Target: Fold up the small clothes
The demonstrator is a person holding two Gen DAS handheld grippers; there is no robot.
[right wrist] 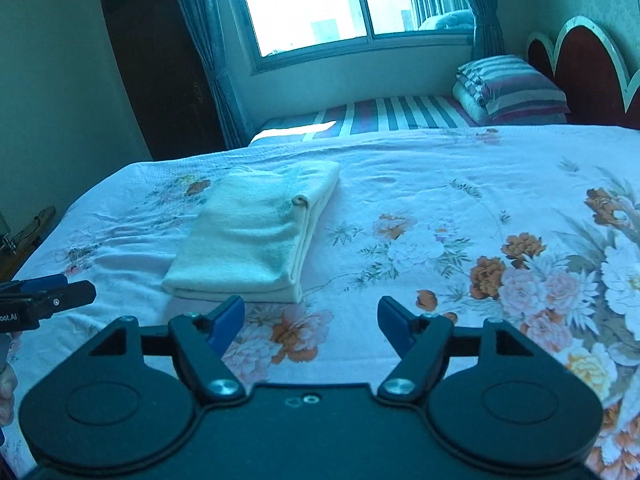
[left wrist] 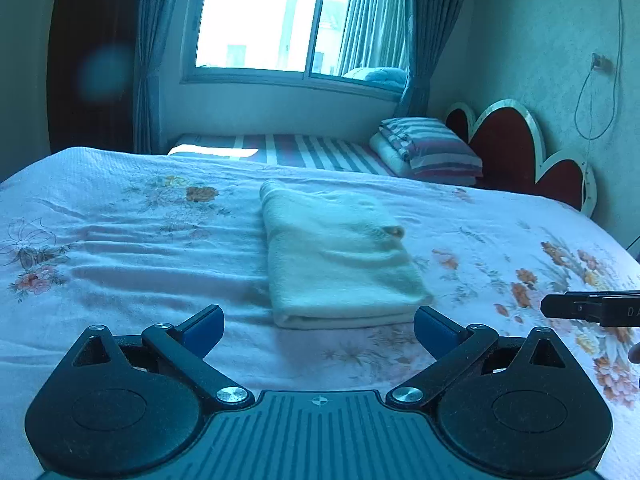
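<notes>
A cream-white garment (left wrist: 340, 256) lies folded into a neat rectangle on the floral bedspread (left wrist: 120, 240). My left gripper (left wrist: 319, 326) hovers just short of its near edge, jaws wide open with nothing between the blue pads. In the right wrist view the same folded garment (right wrist: 256, 240) sits ahead and to the left of my right gripper (right wrist: 311, 322), which is open and empty above the bedspread (right wrist: 440, 200). Each gripper shows at the edge of the other's view: the right gripper (left wrist: 592, 308) at the far right, the left gripper (right wrist: 44, 298) at the far left.
A striped mattress (left wrist: 304, 152) with stacked striped pillows (left wrist: 432, 148) lies behind the bed, under a bright window (left wrist: 280, 20). A red scalloped headboard (left wrist: 516, 148) stands at the right. A dark wardrobe (right wrist: 160, 60) fills the left corner. Part of a hand (right wrist: 6, 392) shows at the left edge.
</notes>
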